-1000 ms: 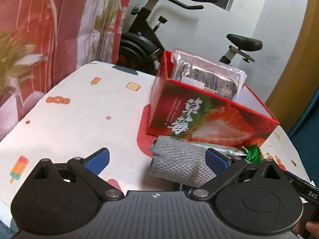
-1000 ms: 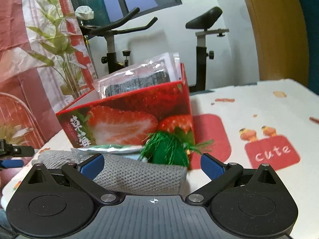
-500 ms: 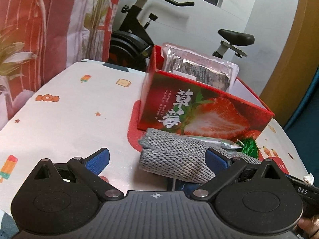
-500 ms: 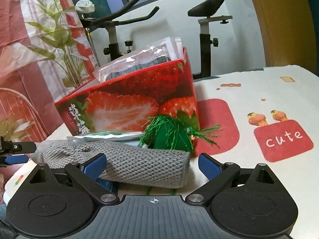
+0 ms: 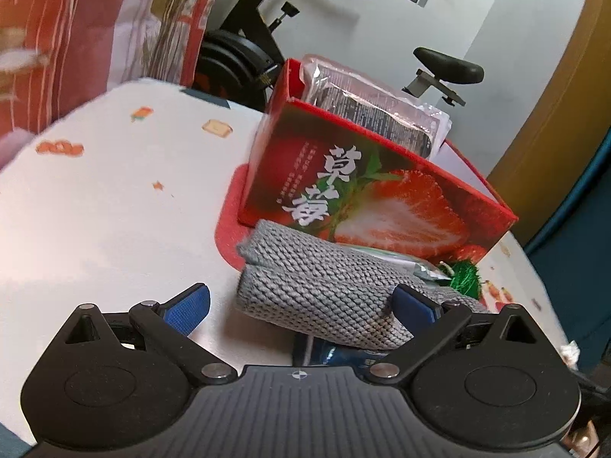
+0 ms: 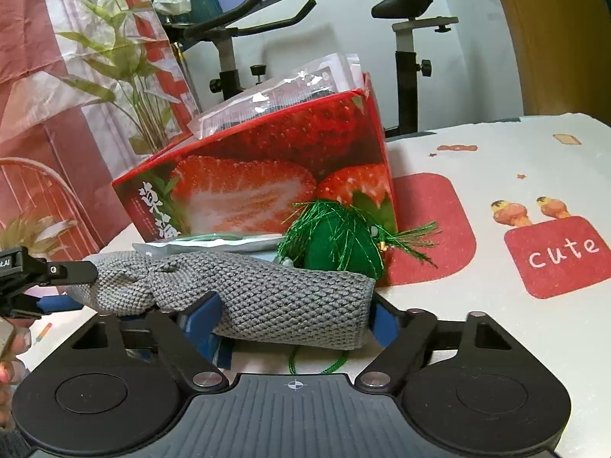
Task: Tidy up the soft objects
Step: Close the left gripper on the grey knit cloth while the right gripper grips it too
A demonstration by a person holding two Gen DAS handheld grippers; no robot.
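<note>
A grey knitted cloth roll (image 5: 324, 286) lies on the table in front of a red strawberry box (image 5: 374, 198). My left gripper (image 5: 301, 305) is open, its right finger against the roll's end. In the right wrist view my right gripper (image 6: 290, 324) has closed in around the other end of the grey roll (image 6: 267, 290). A green tasselled soft toy (image 6: 336, 240) sits beside the strawberry box (image 6: 267, 175). A plastic-wrapped dark pack (image 5: 370, 110) stands inside the box.
A flat pale green packet (image 6: 214, 240) lies under the roll. A blue packet (image 5: 336, 355) lies near my left gripper. An exercise bike (image 6: 236, 38) stands behind the table, a curtain (image 5: 76, 38) at the left.
My right gripper's fingers have closed from wide open onto the grey roll's end. The left gripper has shifted a little closer, staying open.
</note>
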